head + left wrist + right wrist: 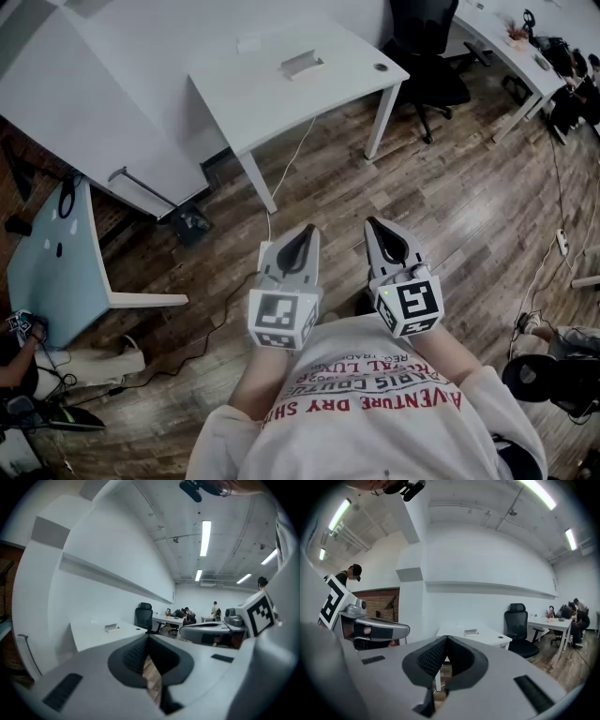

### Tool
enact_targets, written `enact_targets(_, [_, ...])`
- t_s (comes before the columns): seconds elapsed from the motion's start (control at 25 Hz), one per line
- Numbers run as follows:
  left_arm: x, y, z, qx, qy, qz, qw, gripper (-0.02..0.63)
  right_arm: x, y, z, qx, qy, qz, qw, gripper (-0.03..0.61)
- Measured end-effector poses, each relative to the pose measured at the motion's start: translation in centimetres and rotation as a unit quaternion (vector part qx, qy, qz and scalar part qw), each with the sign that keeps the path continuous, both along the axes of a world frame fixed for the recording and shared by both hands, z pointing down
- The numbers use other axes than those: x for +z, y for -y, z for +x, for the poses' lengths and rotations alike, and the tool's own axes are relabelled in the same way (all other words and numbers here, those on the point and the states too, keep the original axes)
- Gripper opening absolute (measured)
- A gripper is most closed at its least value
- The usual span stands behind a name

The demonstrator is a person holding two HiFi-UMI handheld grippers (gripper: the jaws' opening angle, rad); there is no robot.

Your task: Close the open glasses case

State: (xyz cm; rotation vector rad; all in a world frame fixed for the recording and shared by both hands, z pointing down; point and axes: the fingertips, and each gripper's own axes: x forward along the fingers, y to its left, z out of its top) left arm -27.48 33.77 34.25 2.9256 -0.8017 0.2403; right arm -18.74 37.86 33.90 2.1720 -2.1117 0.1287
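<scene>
The glasses case [302,64] is a small grey box on the white table [281,94], far ahead of me; it also shows small in the left gripper view [111,627] and the right gripper view [471,632]. At this distance I cannot tell how its lid stands. My left gripper [302,236] and right gripper [379,230] are held side by side close to my chest, above the wooden floor and well short of the table. Both point toward the table. Each has its jaws together with nothing between them [148,637] [446,637].
A black office chair [427,47] stands right of the table, with a second white desk [506,37] beyond it. A light blue table [52,262] is at the left. Cables [281,178] run over the floor. People sit at the far desk [185,613].
</scene>
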Motion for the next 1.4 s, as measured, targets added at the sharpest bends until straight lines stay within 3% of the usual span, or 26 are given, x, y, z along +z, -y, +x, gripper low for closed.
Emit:
enact_targets(0.4, [0.9, -0.1, 0.5, -0.006, 0.01, -0.012, 0.9999, -0.002, 1.2, -0.2, 0.4, -0.006, 0.007, -0.011, 1.0, 0.012])
enact_targets(0.68, [1.6, 0.3, 2.4, -0.012, 0.015, -0.025, 0.9995, -0.002, 1.6, 0.2, 2.8, -0.002, 0.034, -0.007, 0.999, 0.012])
enact_targets(1.0, [1.7, 2.4, 7.1, -0.016, 0.016, -0.028, 0.9994, -0.002, 1.5, 1.9, 6.2, -0.03, 0.029, 0.002, 0.999, 0.012])
enact_targets(1.4, [1.5, 7.4, 17.1, -0.05, 0.016, -0.034, 0.998, -0.002, 0.8, 7.4, 16.5, -0.077, 0.028, -0.006, 0.997, 0.012])
